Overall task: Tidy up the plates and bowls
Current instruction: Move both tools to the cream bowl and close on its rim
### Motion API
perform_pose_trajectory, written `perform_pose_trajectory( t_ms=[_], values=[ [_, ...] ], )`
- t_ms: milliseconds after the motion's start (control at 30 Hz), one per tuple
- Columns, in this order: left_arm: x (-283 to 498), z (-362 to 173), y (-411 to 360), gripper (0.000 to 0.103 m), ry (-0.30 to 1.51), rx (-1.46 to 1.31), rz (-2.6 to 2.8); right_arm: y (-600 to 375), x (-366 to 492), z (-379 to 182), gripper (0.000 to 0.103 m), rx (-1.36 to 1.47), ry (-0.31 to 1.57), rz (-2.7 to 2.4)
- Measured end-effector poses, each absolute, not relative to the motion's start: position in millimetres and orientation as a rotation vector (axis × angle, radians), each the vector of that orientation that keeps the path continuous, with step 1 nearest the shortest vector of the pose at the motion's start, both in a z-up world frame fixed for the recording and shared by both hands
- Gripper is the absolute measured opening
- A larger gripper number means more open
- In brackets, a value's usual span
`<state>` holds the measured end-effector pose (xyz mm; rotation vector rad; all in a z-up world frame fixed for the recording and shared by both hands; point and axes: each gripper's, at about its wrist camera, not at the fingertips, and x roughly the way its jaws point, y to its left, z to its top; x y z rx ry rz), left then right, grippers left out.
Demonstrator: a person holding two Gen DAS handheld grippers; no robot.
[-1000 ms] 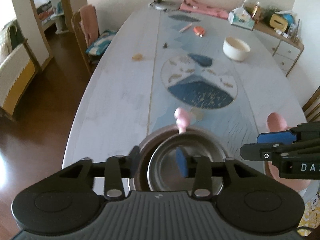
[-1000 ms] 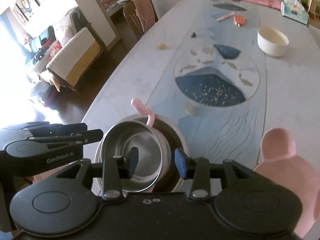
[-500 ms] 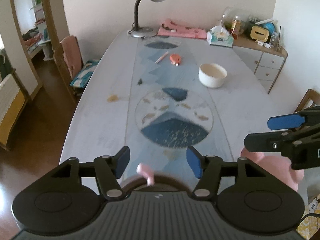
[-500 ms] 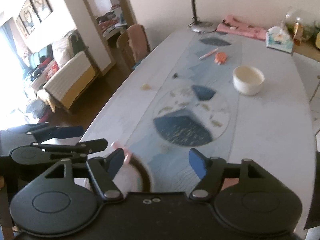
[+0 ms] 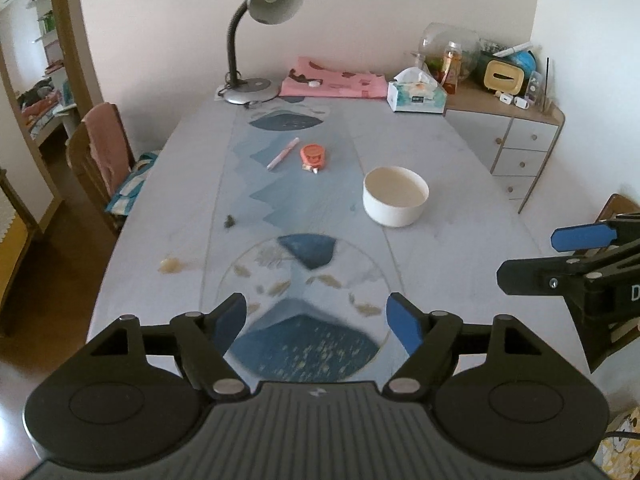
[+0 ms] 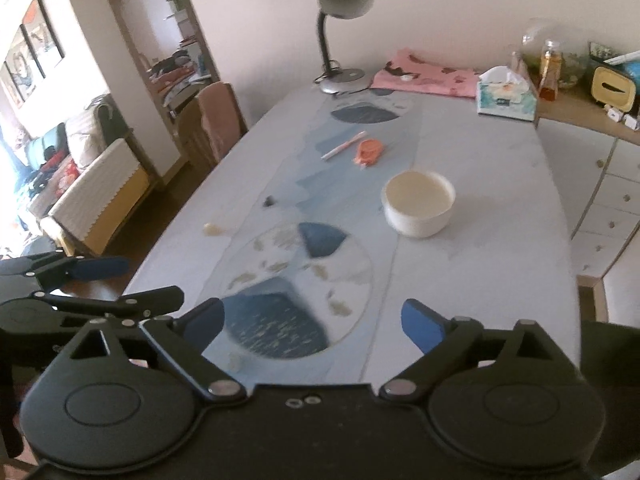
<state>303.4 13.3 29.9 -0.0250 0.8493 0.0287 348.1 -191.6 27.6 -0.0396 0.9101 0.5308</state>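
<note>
A white round bowl (image 5: 395,196) (image 6: 418,203) stands alone on the long table (image 5: 168,184) (image 6: 480,272), right of the blue runner and well ahead of both grippers. My left gripper (image 5: 318,322) hangs above the near part of the table, its jaws opening with nothing between them. My right gripper (image 6: 316,322) is also opening wide and empty; it shows at the right edge of the left wrist view (image 5: 568,256). The left gripper shows at the left edge of the right wrist view (image 6: 100,280). The stacked bowls from earlier frames are out of view.
A pink pen (image 5: 283,153) and an orange object (image 5: 313,156) lie mid-table. At the far end are a grey desk lamp (image 5: 256,40), a pink cloth (image 5: 332,82) and a tissue box (image 5: 416,94). A chair (image 5: 104,160) stands left, drawers (image 5: 520,152) right.
Both grippers let go of the stacked bowls, opened and pulled back and up. The metal bowl and pink plate dropped out of view below; the far end of the table came into sight.
</note>
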Motion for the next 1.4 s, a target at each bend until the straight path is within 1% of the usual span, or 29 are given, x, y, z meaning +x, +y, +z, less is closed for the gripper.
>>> perform_pose_trajectory(
  t_ms=[233, 667, 833, 867, 933, 1167, 1333, 1367, 1400],
  values=[
    [371.3, 15.9, -3.1, 0.077, 0.896, -0.047, 0.011, -217.1, 414.3, 10.2, 0.098, -0.023, 0.935, 0.448],
    [501.9, -21.7, -25.2, 0.077, 0.945, -0.091, 0.032, -235.3, 538.3, -43.2, 0.097, -0.002, 0.992, 0.327],
    [543.2, -43.5, -32.0, 0.077, 0.979, -0.089, 0.05, -231.7, 574.4, -62.1, 0.092, 0.017, 1.014, 0.297],
    [550.8, -49.4, -33.4, 0.077, 0.988, -0.087, 0.052, -230.6, 580.8, -66.2, 0.09, 0.022, 1.02, 0.29],
    [563.0, -59.5, -35.7, 0.077, 1.005, -0.082, 0.06, -228.8, 591.0, -73.6, 0.088, 0.026, 1.029, 0.281],
    [596.1, -87.3, -39.2, 0.075, 1.041, -0.069, 0.081, -218.1, 618.5, -98.1, 0.078, 0.031, 1.068, 0.266],
    [610.3, -102.9, -38.1, 0.07, 1.064, -0.073, 0.091, -211.4, 630.8, -114.3, 0.073, 0.027, 1.089, 0.26],
    [612.1, -105.7, -38.0, 0.069, 1.068, -0.076, 0.091, -210.9, 632.6, -117.4, 0.071, 0.028, 1.094, 0.257],
    [613.9, -108.4, -39.0, 0.065, 1.073, -0.077, 0.089, -210.8, 634.1, -120.4, 0.066, 0.028, 1.099, 0.253]
  ],
)
